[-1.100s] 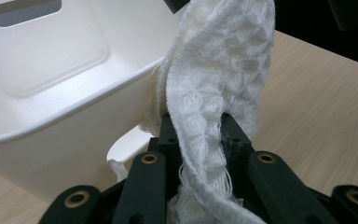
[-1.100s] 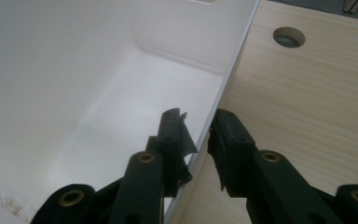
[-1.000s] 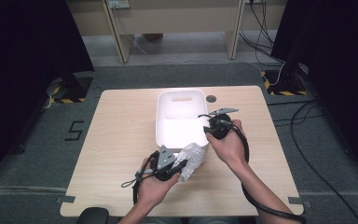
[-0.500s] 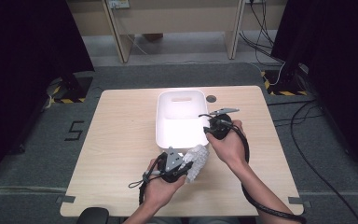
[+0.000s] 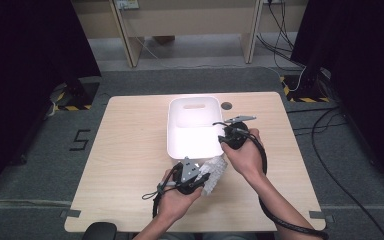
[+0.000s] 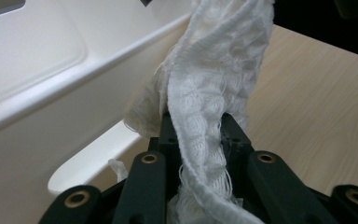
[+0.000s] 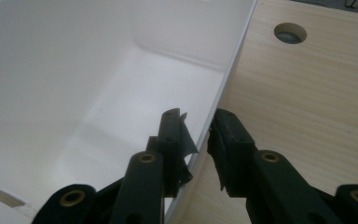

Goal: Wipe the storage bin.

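A white knitted cloth (image 5: 215, 170) hangs from my left gripper (image 5: 196, 176), which is shut on it just off the near right corner of the white bin (image 5: 194, 146). In the left gripper view the cloth (image 6: 214, 88) rises between the jaws of the left gripper (image 6: 198, 128), close against the bin's outer wall (image 6: 51, 140). My right gripper (image 5: 226, 135) is at the bin's right side. In the right gripper view the right gripper (image 7: 198, 126) has one jaw inside and one outside the bin's wall (image 7: 228, 74), shut on its rim.
The bin stands at the middle of a light wooden table (image 5: 130, 150) and looks empty inside. A round cable hole (image 5: 226, 105) lies in the tabletop behind the bin's right corner. Dark floor and cables surround the table.
My left gripper has edged slightly to the right with the cloth, closer to the bin's corner. The right gripper has stayed on the bin's wall.
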